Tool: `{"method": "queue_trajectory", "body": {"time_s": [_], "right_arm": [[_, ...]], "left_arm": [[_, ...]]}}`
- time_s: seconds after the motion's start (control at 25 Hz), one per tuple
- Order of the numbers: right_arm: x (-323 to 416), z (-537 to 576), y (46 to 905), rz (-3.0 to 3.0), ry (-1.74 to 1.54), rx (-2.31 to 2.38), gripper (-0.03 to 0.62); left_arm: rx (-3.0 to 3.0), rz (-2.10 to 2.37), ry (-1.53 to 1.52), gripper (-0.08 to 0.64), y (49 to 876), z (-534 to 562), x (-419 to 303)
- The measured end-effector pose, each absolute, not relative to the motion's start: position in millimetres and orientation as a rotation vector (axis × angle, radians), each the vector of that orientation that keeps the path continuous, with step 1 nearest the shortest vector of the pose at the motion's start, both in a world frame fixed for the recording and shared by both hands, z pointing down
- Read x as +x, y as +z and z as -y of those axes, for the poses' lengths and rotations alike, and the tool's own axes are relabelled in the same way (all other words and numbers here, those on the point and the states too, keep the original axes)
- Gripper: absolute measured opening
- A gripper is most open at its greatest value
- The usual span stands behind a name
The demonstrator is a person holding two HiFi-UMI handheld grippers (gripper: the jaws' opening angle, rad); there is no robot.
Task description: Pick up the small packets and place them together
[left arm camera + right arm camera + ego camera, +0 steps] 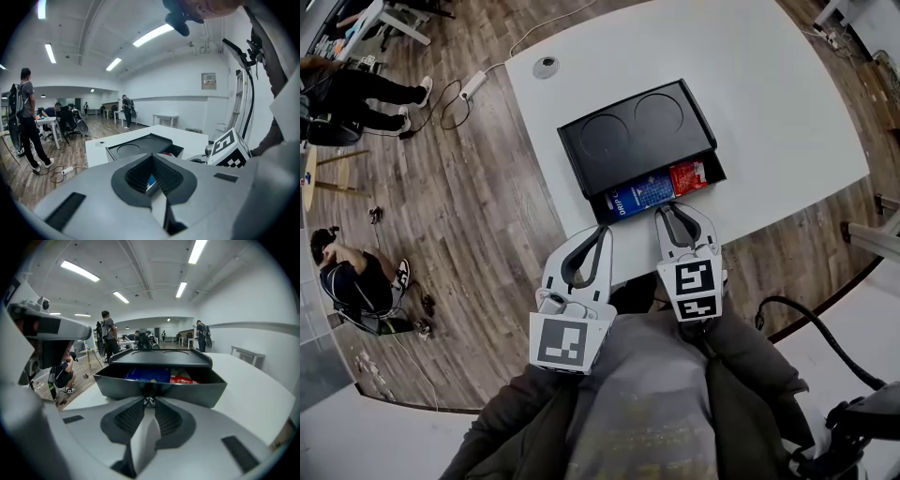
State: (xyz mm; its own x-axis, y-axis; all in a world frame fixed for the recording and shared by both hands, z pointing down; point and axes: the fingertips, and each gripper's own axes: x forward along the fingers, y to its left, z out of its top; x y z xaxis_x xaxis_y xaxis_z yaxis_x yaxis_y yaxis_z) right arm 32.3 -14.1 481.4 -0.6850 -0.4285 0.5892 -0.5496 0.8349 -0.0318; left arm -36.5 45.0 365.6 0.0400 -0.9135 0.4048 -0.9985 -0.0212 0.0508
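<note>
The right gripper [149, 398] has its jaws clamped on the small metal knob [149, 402] of the black plastic drawer [192, 389], probably to pull it open. Inside lie a blue packet [639, 194] and a red packet [687, 176]; the left gripper [605, 232] has its jaws together, empty.

Your left gripper [603, 232], jaws together, beside your right gripper [667, 212], jaws pinched on a small knob [149, 402].
</note>
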Motion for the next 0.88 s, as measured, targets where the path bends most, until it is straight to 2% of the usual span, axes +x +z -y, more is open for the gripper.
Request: {"method": "queue_trajectory", "body": {"time_s": [0.88], "right_arm": [[73, -24, 487, 2.431, 0.283, 0.67, 0.077]], "left_arm": [[2.057, 1.884, 0.388, 0.003, 368, -40, -6]]}}
